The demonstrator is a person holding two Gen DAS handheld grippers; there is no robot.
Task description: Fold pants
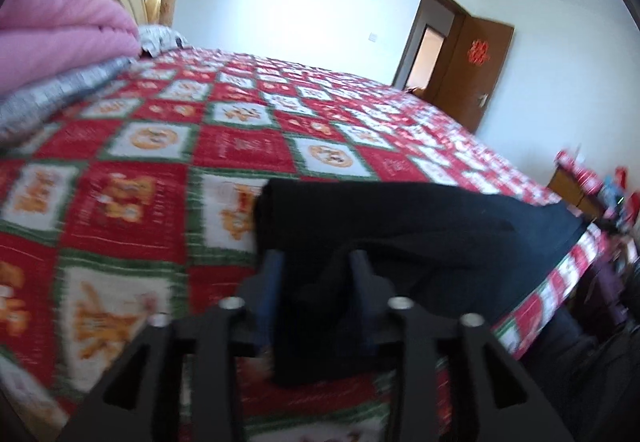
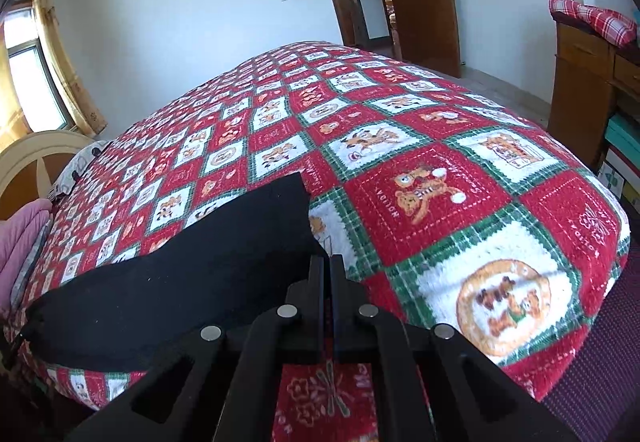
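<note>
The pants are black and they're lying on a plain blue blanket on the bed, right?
Not quite. The pants are black and lie on the bed, but the blanket isn't plain blue: it is a red, white and green check with cartoon bears. The right wrist view shows it most sharply.

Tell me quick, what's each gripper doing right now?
Left gripper: jaws clamped on a fold of the black pants.
Right gripper: jaws closed at the pants' edge; grip cannot be told.
</note>
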